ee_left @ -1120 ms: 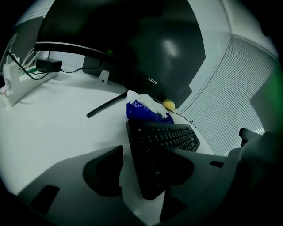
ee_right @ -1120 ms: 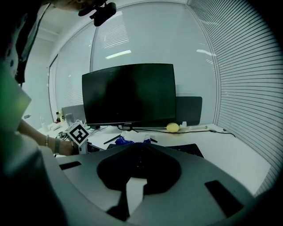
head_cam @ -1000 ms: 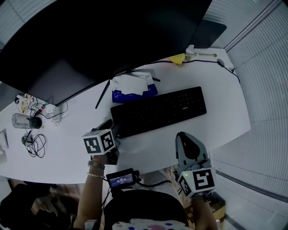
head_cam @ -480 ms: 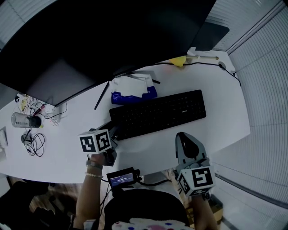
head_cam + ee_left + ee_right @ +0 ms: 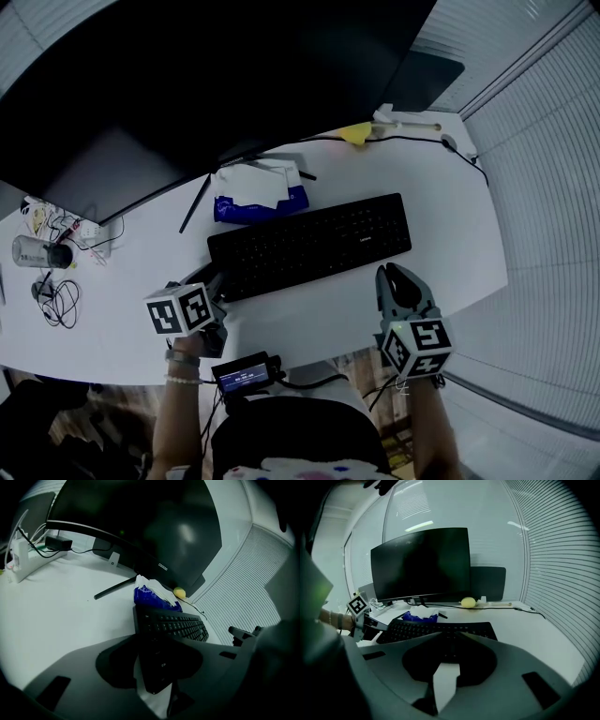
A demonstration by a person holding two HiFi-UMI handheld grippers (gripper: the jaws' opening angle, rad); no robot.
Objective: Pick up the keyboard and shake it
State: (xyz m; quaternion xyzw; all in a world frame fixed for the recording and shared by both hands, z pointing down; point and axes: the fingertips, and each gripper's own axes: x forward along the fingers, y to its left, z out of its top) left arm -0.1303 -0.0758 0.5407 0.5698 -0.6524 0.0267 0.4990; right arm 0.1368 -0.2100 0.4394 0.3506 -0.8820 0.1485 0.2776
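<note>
A clear bottle (image 5: 36, 251) and a loose coil of black cable (image 5: 58, 305) sit at the far left of a white desk (image 5: 450, 225). Next along, at the desk's near edge, the left gripper (image 5: 153, 638), marker cube (image 5: 178, 311) uppermost, has its jaws closed on the left short end of the black keyboard (image 5: 309, 244). The left gripper view shows that end's near corner lodged in the gap, with slivers of desk on either side of it. The keyboard stretches to the right across the middle of the desk at a slight slant; whether its gripped end is clear of the surface cannot be told. Just behind its left half lies a blue tissue pack (image 5: 258, 195), white tissue spilling from the top, near the keyboard but not touching it. A large dark monitor (image 5: 216, 66) looms over the back of the desk. A small yellow object (image 5: 356, 133) rests under the monitor's right side, beside a black cord (image 5: 422, 141) running toward the right edge. The right gripper (image 5: 389, 275) is held at the desk's near edge, just in front of the keyboard's right end and apart from it, jaws drawn together at the tips with nothing between them. Slatted blinds (image 5: 553, 187) fill the right side
</note>
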